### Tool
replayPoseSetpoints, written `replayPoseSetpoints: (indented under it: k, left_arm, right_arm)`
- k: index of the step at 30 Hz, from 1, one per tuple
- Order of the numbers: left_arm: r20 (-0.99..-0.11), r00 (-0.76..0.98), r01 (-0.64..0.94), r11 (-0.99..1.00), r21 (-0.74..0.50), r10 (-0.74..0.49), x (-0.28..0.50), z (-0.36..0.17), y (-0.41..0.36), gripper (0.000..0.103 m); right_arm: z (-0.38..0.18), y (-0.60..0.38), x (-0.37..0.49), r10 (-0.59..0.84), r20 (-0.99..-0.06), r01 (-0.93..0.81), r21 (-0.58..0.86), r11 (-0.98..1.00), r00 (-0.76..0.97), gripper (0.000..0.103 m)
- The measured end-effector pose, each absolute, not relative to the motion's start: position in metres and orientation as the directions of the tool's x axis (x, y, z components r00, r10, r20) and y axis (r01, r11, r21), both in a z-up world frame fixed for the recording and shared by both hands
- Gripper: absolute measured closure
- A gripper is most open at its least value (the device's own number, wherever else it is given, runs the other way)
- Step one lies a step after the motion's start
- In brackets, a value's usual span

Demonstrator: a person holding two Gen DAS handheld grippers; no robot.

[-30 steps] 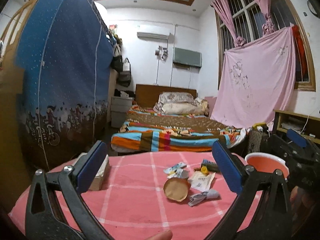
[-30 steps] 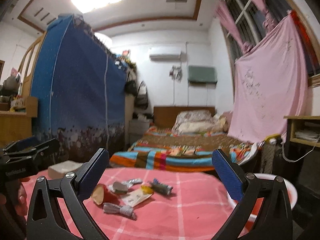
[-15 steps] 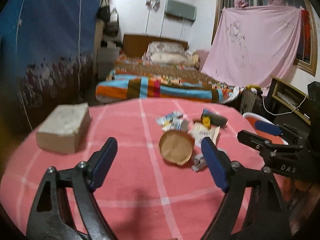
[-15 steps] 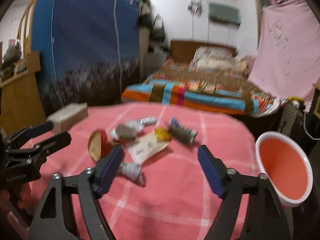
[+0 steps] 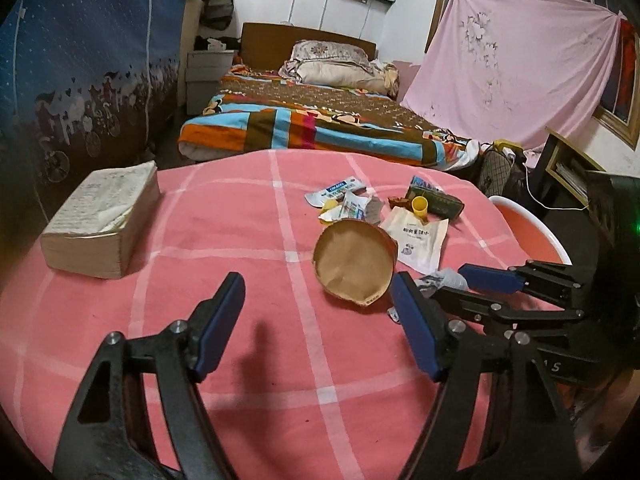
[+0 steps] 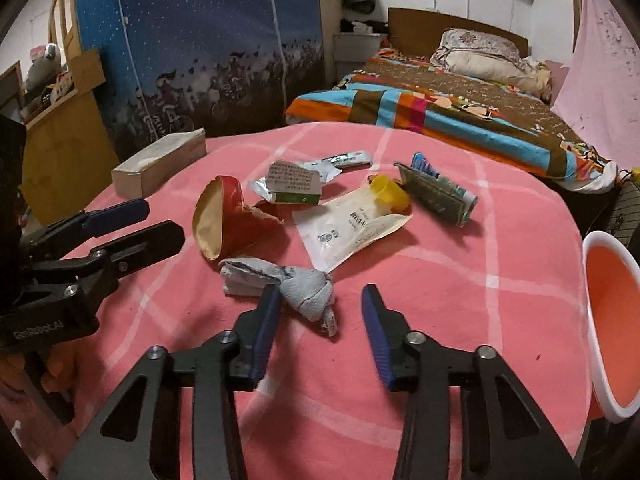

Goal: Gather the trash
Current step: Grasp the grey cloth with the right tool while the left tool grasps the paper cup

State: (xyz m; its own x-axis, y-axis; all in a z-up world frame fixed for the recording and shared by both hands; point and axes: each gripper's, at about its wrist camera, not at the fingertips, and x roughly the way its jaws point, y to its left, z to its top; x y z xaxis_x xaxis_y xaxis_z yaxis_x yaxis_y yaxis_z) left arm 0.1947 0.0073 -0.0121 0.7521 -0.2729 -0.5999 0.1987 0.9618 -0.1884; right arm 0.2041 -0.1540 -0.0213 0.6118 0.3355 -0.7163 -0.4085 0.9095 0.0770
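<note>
Crumpled grey tissue (image 6: pixel 296 290) at eleven o'clock off right gripper (image 6: pixel 320 300), jaws just narrowing yet unclamped, twisted end between pads; left gripper (image 5: pixel 316 304) agape.

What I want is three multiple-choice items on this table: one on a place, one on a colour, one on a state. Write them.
1. The orange basin stands: A at the right edge of the table; B in its middle; C at its left edge.
2. The small cap on the white packet is: A green; B yellow; C black.
3. The red paper cup: A stands upright; B stands upside down; C lies on its side.
Key: 1 A, its rim shows past the table's right side; 2 B, it is plainly yellow; 3 C, its mouth faces sideways.
</note>
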Motion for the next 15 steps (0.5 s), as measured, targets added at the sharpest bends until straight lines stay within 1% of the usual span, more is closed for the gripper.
replayPoseSetpoints:
  k: [3, 8, 11, 15]
  left_arm:
    - [-0.603, 0.747, 0.199, 0.960, -0.196, -0.278, 0.197, -0.011, 0.004, 0.012]
    - [-0.616, 0.734, 0.208, 0.958, -0.198, -0.287, 0.205, -0.009, -0.005, 0.012]
    - [-0.642, 0.711, 0.214, 0.957, -0.194, -0.289, 0.213, -0.011, -0.011, 0.012]
    - [-0.679, 0.672, 0.215, 0.955, -0.203, -0.296, 0.224, -0.016, -0.017, 0.012]
  right_arm:
    - [-0.021, -0.156, 0.205, 0.359, -0.717, -0.419, 0.102, 0.902, 0.598, 0.082]
    - [-0.017, -0.162, 0.201, 0.340, -0.698, -0.392, 0.092, 0.916, 0.630, 0.083]
    - [-0.014, -0.169, 0.198, 0.313, -0.684, -0.362, 0.077, 0.929, 0.658, 0.083]
    - [-0.010, -0.181, 0.193, 0.309, -0.662, -0.329, 0.100, 0.939, 0.683, 0.083]
